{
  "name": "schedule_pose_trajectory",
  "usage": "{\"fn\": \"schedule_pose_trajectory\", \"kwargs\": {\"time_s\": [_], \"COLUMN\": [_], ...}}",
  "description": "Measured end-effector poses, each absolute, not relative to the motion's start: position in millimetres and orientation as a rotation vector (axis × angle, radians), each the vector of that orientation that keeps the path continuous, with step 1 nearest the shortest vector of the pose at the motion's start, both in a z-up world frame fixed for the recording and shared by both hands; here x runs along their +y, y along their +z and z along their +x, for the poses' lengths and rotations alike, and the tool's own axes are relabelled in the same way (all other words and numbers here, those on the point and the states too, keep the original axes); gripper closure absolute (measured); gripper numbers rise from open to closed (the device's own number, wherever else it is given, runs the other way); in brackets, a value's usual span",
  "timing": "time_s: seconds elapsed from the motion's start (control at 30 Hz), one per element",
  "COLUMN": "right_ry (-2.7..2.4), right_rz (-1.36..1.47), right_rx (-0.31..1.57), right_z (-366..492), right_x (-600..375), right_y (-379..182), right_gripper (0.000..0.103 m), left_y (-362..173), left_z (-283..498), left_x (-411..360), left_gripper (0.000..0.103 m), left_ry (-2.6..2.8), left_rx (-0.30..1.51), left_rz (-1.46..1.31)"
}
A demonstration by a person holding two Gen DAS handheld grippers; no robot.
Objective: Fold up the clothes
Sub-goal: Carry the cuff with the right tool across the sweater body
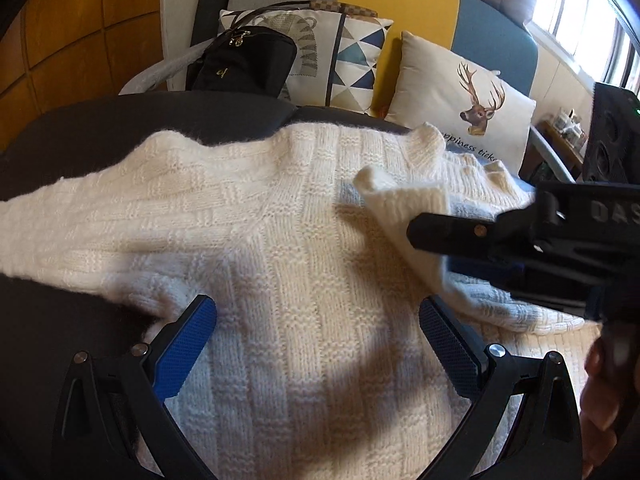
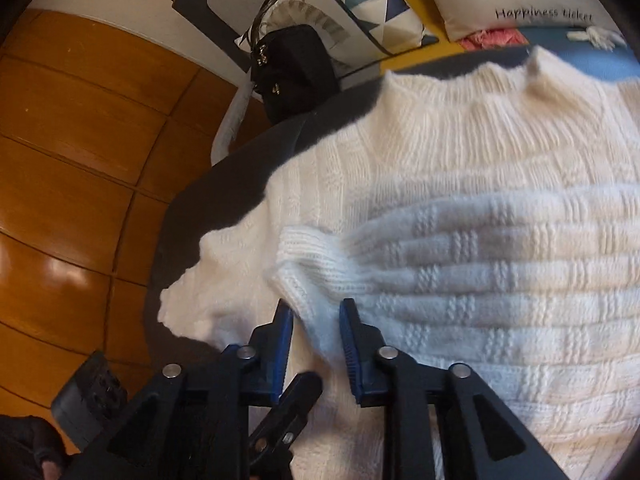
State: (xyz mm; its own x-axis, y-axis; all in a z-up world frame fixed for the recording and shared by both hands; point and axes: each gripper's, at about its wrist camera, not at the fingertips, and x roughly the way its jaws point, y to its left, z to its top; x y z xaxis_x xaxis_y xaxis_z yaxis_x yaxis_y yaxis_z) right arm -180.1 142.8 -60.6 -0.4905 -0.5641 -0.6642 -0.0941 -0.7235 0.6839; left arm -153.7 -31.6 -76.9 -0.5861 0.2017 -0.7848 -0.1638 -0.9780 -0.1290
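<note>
A cream knitted sweater (image 1: 288,240) lies spread on a dark round table (image 1: 120,128). My left gripper (image 1: 318,320) is open and hovers just above the sweater's body, holding nothing. One sleeve stretches out to the left. My right gripper (image 1: 416,232) comes in from the right and is shut on the other sleeve's cuff (image 1: 404,196), held over the body. In the right wrist view the gripper (image 2: 316,312) pinches the ribbed cuff (image 2: 308,264), and the sleeve (image 2: 480,272) lies folded across the sweater (image 2: 440,140).
A black bag (image 1: 244,64) and patterned cushions (image 1: 460,96) sit on a sofa beyond the table. A dark speaker-like box (image 1: 612,132) stands at the right. The wooden floor (image 2: 80,160) lies past the table's left edge (image 2: 160,248).
</note>
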Motion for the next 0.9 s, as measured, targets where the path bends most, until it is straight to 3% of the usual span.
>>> {"fn": "schedule_pose_trajectory", "kwargs": {"time_s": [0.17,0.3,0.53,0.77,0.9], "right_ry": [-2.39,-2.468,-2.642,-2.538,-2.514], "right_rz": [1.194,1.037,0.963,0.759,0.64], "right_rx": [-0.937,-1.044,-1.514,-1.951,-2.03], "right_z": [-141,-80,14,45,42], "right_x": [165,206,295,339,353], "right_y": [-32,-28,-65,-91,-90], "right_gripper": [0.077,0.075,0.072,0.072,0.072], "left_y": [-77,-77,-75,-72,-73], "left_z": [-162,-169,-175,-168,-168], "left_x": [-26,-22,-17,-20,-17], "left_gripper": [0.0,0.0,0.0,0.0,0.0], "left_ry": [2.638,2.64,2.672,2.706,2.713], "left_rx": [-0.055,-0.056,-0.135,-0.281,-0.28], "left_rz": [-1.33,-1.344,-1.37,-1.376,-1.392]}}
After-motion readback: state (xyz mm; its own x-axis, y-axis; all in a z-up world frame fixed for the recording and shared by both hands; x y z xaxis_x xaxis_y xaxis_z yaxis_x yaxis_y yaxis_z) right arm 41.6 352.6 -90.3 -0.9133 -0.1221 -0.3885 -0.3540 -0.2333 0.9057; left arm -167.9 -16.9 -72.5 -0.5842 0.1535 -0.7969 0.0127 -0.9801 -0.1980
